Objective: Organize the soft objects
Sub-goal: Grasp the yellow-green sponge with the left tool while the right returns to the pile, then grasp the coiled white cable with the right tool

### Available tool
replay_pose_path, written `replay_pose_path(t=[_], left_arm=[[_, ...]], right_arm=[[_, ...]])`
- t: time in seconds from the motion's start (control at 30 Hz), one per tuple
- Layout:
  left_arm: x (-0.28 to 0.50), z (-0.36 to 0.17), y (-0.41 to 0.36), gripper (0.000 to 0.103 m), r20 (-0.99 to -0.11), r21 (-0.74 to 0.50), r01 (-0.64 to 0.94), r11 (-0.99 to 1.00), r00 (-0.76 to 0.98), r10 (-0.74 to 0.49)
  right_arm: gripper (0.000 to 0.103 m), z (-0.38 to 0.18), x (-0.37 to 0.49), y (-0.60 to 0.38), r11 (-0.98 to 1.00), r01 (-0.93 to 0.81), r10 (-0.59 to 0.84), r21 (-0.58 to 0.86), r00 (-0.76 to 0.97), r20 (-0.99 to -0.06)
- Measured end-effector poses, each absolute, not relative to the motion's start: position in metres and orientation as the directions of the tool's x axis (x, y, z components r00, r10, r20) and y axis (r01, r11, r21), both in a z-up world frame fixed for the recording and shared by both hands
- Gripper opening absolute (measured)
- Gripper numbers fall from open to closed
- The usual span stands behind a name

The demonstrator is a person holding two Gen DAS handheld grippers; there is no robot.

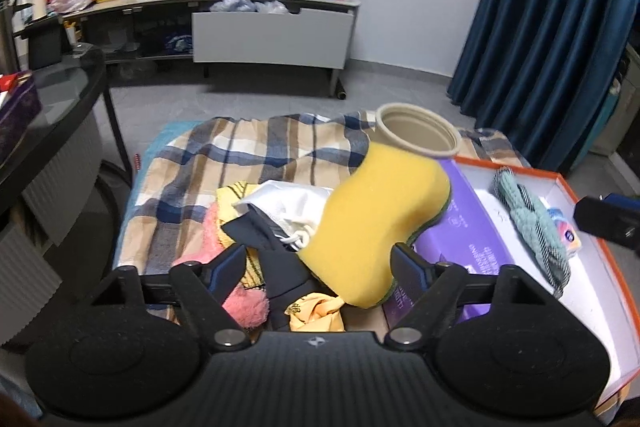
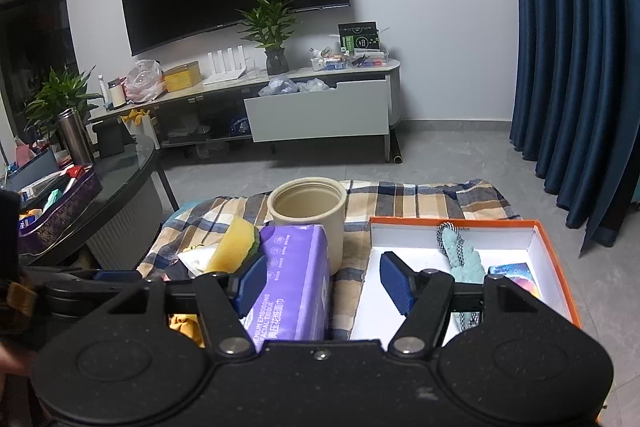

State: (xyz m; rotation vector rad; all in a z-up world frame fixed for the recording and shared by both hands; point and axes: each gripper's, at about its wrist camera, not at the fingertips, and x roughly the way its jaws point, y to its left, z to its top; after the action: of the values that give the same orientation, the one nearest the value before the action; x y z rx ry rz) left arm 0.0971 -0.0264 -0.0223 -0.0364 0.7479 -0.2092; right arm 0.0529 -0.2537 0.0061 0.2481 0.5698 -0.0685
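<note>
On the plaid cloth (image 1: 224, 155): pile of soft items.
Orange-rimmed box (image 2: 556, 243): right of the cloth; holds teal knit piece (image 2: 460, 259).
Yellow sponge (image 1: 380, 223): tilted against purple tissue pack (image 2: 296, 287), long axis running near-to-far, between the jaws.
Left gripper (image 1: 320, 267): jaws wide, right pad at the sponge's edge, grip uncertain.
Right gripper (image 2: 324, 285): jaws wide, gripping nothing.

We see a checked cloth (image 2: 420, 205) over a low table. On it sit a cup (image 2: 308, 215), an orange box (image 2: 556, 267) and a purple tissue pack (image 2: 292, 279).

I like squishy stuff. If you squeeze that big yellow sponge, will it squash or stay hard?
The yellow sponge would probably squash, since it looks like thick foam. It is likely light for its size. Its thin green scrubbing layer probably feels rougher.
</note>
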Motion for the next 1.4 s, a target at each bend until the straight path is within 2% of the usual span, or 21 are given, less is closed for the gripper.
replay_pose_path(t=[0.27, 0.37, 0.43, 0.53, 0.57, 0.6, 0.7, 0.77, 1.03, 1.2, 1.4], left_arm=[[0.103, -0.043, -0.043, 0.092, -0.686, -0.010, 0.298, 0.955, 0.692, -0.224], [0.105, -0.049, -0.050, 0.093, -0.679, 0.052, 0.315, 0.948, 0.707, -0.198], [0.111, -0.050, -0.049, 0.093, -0.665, 0.043, 0.308, 0.950, 0.719, -0.203], [0.119, -0.049, -0.047, 0.085, -0.652, 0.037, 0.300, 0.953, 0.730, -0.205], [0.121, -0.049, -0.045, 0.077, -0.647, 0.027, 0.308, 0.951, 0.731, -0.219], [0.123, -0.049, -0.044, 0.062, -0.648, 0.009, 0.314, 0.949, 0.725, -0.234], [0.122, -0.043, -0.040, 0.046, -0.628, -0.043, 0.324, 0.945, 0.727, -0.278], [0.117, -0.037, -0.036, 0.041, -0.606, -0.073, 0.326, 0.942, 0.736, -0.302], [0.101, -0.004, 0.003, 0.040, -0.526, -0.278, 0.262, 0.924, 0.763, -0.375], [0.081, 0.010, 0.024, 0.040, -0.505, -0.259, 0.212, 0.942, 0.802, -0.319], [0.056, 0.008, 0.056, 0.040, -0.521, -0.241, 0.109, 0.964, 0.824, -0.223]], right_arm=[[0.077, -0.007, 0.052, -0.261, 0.958, 0.153, 0.010, 0.242, 0.827, -0.562], [0.077, -0.010, 0.055, -0.264, 0.955, 0.163, 0.008, 0.249, 0.823, -0.568], [0.077, -0.012, 0.058, -0.265, 0.952, 0.166, 0.012, 0.259, 0.821, -0.571], [0.077, -0.012, 0.057, -0.264, 0.952, 0.160, 0.018, 0.261, 0.823, -0.568], [0.077, -0.012, 0.057, -0.263, 0.952, 0.158, 0.019, 0.261, 0.824, -0.567], [0.077, -0.011, 0.056, -0.262, 0.953, 0.156, 0.019, 0.260, 0.825, -0.565], [0.077, -0.010, 0.056, -0.259, 0.954, 0.146, 0.027, 0.263, 0.829, -0.558], [0.077, -0.009, 0.057, -0.256, 0.956, 0.133, 0.037, 0.263, 0.831, -0.555], [0.077, -0.006, 0.057, -0.232, 0.963, 0.060, 0.095, 0.261, 0.833, -0.545], [0.077, -0.010, 0.054, -0.206, 0.964, -0.010, 0.160, 0.265, 0.821, -0.549], [0.077, -0.027, 0.050, -0.157, 0.952, -0.136, 0.274, 0.275, 0.776, -0.568]])
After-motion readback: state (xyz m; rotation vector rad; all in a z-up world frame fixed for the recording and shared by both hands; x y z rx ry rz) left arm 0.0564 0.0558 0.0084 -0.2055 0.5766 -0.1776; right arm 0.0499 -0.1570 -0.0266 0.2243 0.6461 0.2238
